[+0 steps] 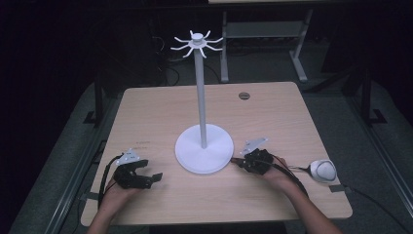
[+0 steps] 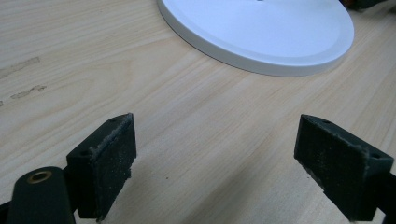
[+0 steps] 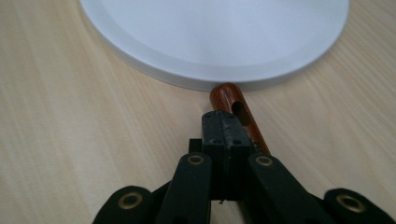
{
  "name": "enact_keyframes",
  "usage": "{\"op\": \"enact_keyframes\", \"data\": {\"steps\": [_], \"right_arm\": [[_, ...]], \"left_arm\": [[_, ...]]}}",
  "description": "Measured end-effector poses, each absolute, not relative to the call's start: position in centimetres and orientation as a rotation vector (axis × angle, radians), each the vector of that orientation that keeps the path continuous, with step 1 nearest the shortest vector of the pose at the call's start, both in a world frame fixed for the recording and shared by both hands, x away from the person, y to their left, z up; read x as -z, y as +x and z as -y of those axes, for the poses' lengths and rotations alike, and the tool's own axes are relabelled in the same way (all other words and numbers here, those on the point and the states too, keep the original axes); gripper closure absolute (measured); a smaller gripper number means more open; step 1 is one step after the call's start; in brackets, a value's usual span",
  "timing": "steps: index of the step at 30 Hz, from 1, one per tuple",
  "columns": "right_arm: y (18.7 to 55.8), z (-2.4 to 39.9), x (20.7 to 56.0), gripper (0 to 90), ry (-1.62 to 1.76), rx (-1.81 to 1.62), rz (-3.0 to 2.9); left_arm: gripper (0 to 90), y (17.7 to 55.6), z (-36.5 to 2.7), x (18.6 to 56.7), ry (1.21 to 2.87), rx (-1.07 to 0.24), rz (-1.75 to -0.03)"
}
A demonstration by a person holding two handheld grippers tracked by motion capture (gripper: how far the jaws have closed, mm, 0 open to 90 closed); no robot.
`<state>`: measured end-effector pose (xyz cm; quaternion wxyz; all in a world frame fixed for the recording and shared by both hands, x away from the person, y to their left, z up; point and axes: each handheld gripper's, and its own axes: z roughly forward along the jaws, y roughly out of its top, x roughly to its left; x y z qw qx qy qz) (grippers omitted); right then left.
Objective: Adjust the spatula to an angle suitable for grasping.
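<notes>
The left tool (image 1: pixel 152 171) is resting low over the wooden bench (image 1: pixel 146 112), held by a hand (image 1: pixel 117 192) coming in from the near edge, and its jaws are standing wide apart with nothing but bare wood grain between them. Ahead of this tool and off to its right side, the round white base (image 2: pixel 280 42) of a tall stand is sitting flat on the bench, near the jaws but not touching them.

The right tool (image 3: pixel 224 126) is lying on the other side of that base, and its jaws are pressed together on a reddish-brown wooden handle (image 3: pixel 233 105) (a slot is cut through it near the rounded end). The handle's tip is reaching just past the jaws and sitting right at the rim of the white base, touching it or nearly so.

The stand's pole (image 1: pixel 200 92) is rising between the two tools, carrying a ring of curved white hooks (image 1: pixel 197 43) at its top. Well behind the right tool, near the bench's edge, a round white object (image 1: pixel 323 170) is lying.
</notes>
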<state>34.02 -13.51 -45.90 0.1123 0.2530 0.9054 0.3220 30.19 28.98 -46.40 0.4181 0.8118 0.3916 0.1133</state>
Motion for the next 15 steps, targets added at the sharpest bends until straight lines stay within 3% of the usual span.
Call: {"op": "enact_keyframes", "data": {"steps": [15], "right_arm": [[36.3,15.1,46.0,90.0,0.87,-0.883,-2.57]], "left_arm": [[12.5,30.2,-28.9,46.4,2.034,-0.284,-0.984]]}}
